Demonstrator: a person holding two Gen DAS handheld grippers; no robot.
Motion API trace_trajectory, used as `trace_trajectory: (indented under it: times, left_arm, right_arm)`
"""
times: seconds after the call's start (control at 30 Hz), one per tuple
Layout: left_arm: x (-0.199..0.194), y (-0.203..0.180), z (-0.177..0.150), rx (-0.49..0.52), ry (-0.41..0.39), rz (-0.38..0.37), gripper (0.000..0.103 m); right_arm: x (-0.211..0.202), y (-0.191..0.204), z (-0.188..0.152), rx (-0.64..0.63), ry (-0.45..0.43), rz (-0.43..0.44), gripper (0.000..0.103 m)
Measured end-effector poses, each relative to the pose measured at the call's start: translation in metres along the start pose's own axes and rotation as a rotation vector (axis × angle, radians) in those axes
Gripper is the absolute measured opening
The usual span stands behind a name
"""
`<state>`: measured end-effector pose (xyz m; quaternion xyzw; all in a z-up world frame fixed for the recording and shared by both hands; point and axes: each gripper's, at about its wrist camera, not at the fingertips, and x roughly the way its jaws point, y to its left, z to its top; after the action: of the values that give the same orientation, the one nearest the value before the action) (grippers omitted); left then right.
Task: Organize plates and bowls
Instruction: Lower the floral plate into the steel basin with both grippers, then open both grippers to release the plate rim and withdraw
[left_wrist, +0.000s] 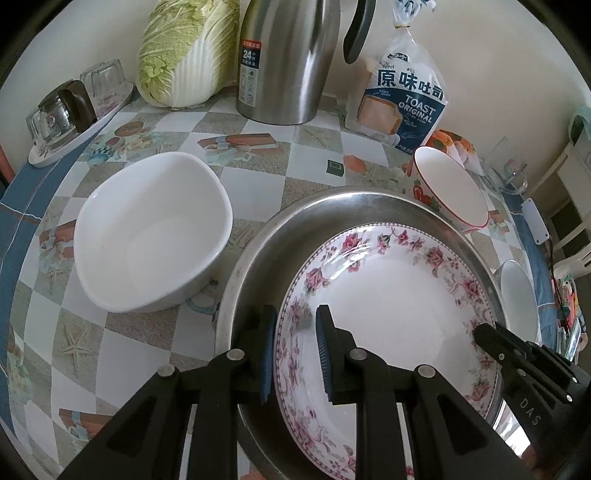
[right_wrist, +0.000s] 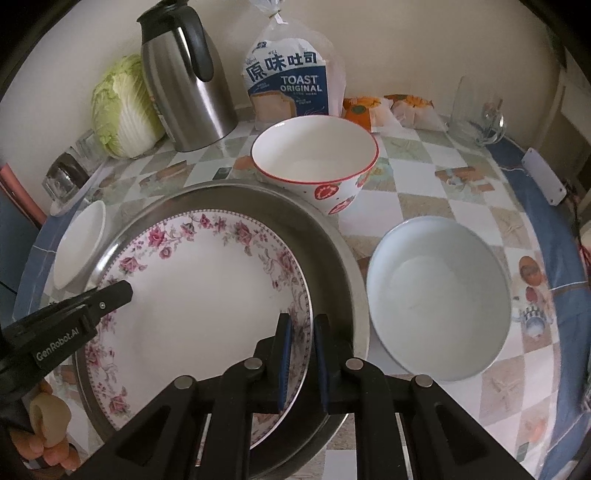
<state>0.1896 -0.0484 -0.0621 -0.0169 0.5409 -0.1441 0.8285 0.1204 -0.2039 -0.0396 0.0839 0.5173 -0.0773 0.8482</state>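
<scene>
A floral plate with pink roses on its rim lies inside a round steel pan. My left gripper is shut on the plate's left rim, one pad outside and one inside. My right gripper is shut on the opposite rim. Each gripper shows in the other's view, the right gripper and the left gripper. A white bowl stands left of the pan. A red-rimmed bowl stands behind it, and a pale blue bowl to its right.
Along the wall stand a steel thermos jug, a cabbage, a bag of toast and wrapped pastries. Upturned glasses on a small tray sit far left. A glass mug stands far right.
</scene>
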Motion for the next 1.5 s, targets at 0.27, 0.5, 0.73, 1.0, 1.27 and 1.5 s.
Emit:
trace_trajectory:
  times: [0.27,0.5,0.73,1.0,1.27,1.5]
  left_arm:
    - [-0.005,0.002,0.002,-0.010,-0.018,0.003,0.022]
    - [-0.024,-0.001,0.008,0.002,-0.058,0.003,0.024]
    - [-0.032,-0.003,0.011,0.013,-0.095,0.034,0.071]
    - [-0.029,0.002,0.009,-0.013,-0.084,0.037,0.088]
    - [-0.037,0.006,0.010,-0.024,-0.121,0.064,0.096]
    - [-0.046,0.007,0.013,-0.038,-0.165,0.059,0.097]
  right_arm:
    - [-0.002,-0.002,0.002,0.009,-0.010,0.005,0.014]
    - [-0.017,-0.003,0.007,0.012,-0.049,-0.018,0.014]
    - [-0.036,-0.001,0.013,0.003,-0.102,-0.050,0.051]
    - [-0.035,-0.004,0.013,0.004,-0.100,-0.058,0.073]
    - [-0.038,-0.005,0.011,-0.005,-0.133,-0.053,0.103]
    - [-0.039,-0.011,0.010,0.018,-0.152,-0.034,0.103]
